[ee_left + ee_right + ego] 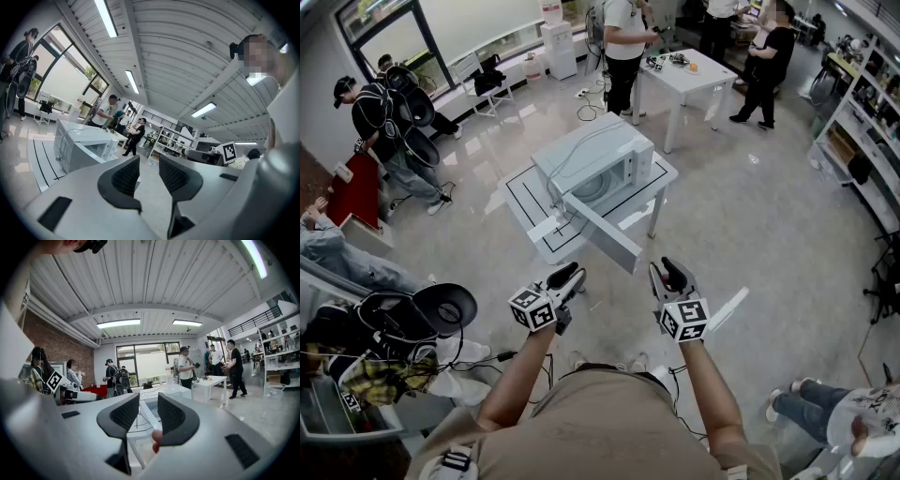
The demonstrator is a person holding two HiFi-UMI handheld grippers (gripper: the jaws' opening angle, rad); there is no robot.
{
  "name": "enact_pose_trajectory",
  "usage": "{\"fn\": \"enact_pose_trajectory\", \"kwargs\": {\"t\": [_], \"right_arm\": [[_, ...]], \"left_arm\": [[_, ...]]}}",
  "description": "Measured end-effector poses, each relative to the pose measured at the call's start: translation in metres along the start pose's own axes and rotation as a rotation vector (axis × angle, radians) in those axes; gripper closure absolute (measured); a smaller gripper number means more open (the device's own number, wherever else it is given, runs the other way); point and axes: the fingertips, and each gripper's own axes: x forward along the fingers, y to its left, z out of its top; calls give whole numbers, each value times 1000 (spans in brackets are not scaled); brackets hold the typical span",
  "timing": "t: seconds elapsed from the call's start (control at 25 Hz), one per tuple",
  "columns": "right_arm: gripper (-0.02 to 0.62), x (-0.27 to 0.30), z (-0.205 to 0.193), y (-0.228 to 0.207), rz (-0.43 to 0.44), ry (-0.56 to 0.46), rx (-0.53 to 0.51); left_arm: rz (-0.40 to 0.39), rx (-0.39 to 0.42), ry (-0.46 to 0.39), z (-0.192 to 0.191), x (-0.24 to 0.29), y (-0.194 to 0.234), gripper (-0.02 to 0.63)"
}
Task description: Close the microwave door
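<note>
A white microwave [595,164] stands on a small white table [530,202] in the middle of the room. Its door [605,230] hangs open, swung out toward me. Both grippers are held in the air short of the door and touch nothing. My left gripper [572,275] points at the table's near corner; its jaws stand a little apart with nothing between them. My right gripper [670,272] is just right of the door's free end, jaws narrowly apart and empty. In the left gripper view, the left gripper [149,171] has the microwave [79,145] at its left. Past the right gripper [148,411], the microwave [161,392] shows between the jaws.
Several people stand around a white table [684,75] at the back. Another person [380,122] with black gear stands at the left. Shelving [862,141] lines the right wall. Bags and cables [422,319] lie on the floor at my left.
</note>
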Motion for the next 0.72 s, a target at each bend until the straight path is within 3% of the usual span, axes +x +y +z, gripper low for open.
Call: {"fn": "enact_pose_trajectory", "kwargs": {"t": [0.72], "right_arm": [[466, 0, -11, 4, 31, 12, 56]], "left_arm": [[10, 0, 16, -4, 1, 4, 488]]}}
